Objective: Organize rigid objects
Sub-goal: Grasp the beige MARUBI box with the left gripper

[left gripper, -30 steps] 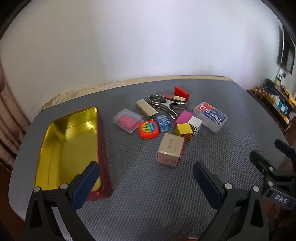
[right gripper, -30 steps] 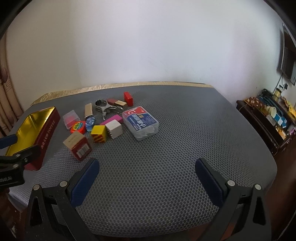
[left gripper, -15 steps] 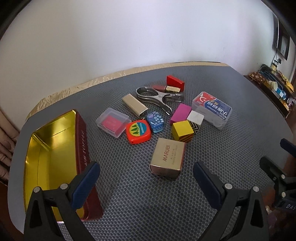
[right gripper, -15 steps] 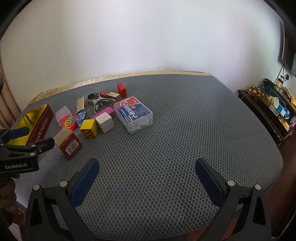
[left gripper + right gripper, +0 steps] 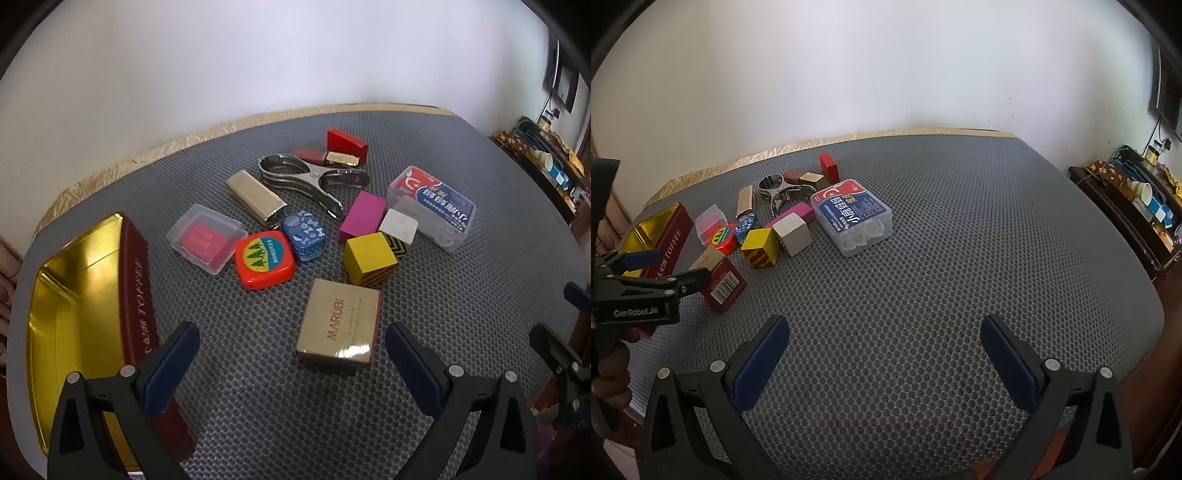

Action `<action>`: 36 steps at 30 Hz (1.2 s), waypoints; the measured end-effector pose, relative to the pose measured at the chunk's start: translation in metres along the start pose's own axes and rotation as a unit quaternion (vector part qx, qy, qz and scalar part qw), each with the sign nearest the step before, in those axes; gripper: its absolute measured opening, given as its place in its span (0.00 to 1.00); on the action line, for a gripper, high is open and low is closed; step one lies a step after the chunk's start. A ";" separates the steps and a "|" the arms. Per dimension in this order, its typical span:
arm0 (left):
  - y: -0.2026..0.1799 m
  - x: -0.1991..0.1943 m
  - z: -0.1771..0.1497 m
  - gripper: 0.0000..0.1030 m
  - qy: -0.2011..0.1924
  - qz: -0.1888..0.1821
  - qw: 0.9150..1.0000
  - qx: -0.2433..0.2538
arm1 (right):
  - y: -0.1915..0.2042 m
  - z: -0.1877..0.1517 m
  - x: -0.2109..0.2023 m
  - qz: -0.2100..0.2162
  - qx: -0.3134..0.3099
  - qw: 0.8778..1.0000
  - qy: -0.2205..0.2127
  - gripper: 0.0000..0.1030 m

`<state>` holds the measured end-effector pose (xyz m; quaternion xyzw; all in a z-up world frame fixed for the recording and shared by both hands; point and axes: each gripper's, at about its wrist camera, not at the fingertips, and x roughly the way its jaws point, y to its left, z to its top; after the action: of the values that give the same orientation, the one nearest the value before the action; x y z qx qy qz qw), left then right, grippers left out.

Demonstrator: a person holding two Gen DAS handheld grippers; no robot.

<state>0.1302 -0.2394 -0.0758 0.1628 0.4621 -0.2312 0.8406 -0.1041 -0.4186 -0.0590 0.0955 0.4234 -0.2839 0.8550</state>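
A cluster of small rigid objects lies on the grey mat. Nearest my left gripper [image 5: 291,365] is a gold MARUBI box [image 5: 338,326], just ahead of the open fingers. Behind it sit a yellow striped cube [image 5: 369,264], a red tape measure [image 5: 265,258], a blue tin [image 5: 304,234], a clear case with a pink insert [image 5: 207,238] and a metal clamp [image 5: 306,179]. An open gold-lined red tin [image 5: 74,314] stands at the left. My right gripper [image 5: 884,363] is open over bare mat, far from the clear blue-labelled box [image 5: 851,221].
A magenta block [image 5: 362,216], a white cube [image 5: 398,229], a ribbed beige case [image 5: 255,197] and a red wedge [image 5: 347,144] lie further back. The mat's right half [image 5: 997,240] holds nothing. A cluttered sideboard [image 5: 1137,206] stands off the table's right edge.
My left gripper has moved forward and right toward the object cluster, so the MARUBI box now sits close between its fingers. The right gripper's view has shifted only slightly.
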 end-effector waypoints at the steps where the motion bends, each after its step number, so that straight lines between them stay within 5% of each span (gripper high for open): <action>1: -0.001 0.005 0.001 1.00 0.006 -0.002 1.000 0.003 | 0.000 0.000 0.001 0.001 0.000 1.000 0.001 1.00; 8: -0.001 0.020 0.003 0.95 0.006 0.010 1.000 0.002 | -0.002 -0.002 0.008 0.005 0.001 1.000 0.012 1.00; 9: 0.000 0.021 0.002 0.61 0.003 0.006 1.000 0.000 | -0.002 -0.003 0.009 0.005 0.002 1.000 0.014 1.00; 10: 0.001 0.026 0.002 0.43 0.014 -0.004 1.000 -0.002 | -0.003 -0.003 0.011 0.004 0.003 1.000 0.016 1.00; 15: 0.013 0.024 -0.001 0.42 0.012 -0.016 0.999 -0.038 | -0.005 -0.003 0.014 0.006 0.006 1.000 0.022 1.00; 36: 0.028 -0.094 -0.045 0.42 -0.048 -0.016 0.993 -0.103 | 0.009 0.003 -0.002 0.001 -0.020 1.000 0.008 1.00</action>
<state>0.0700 -0.1720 -0.0176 0.0565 0.4449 -0.2030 0.8704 -0.0981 -0.4116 -0.0563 0.0805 0.4356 -0.2739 0.8537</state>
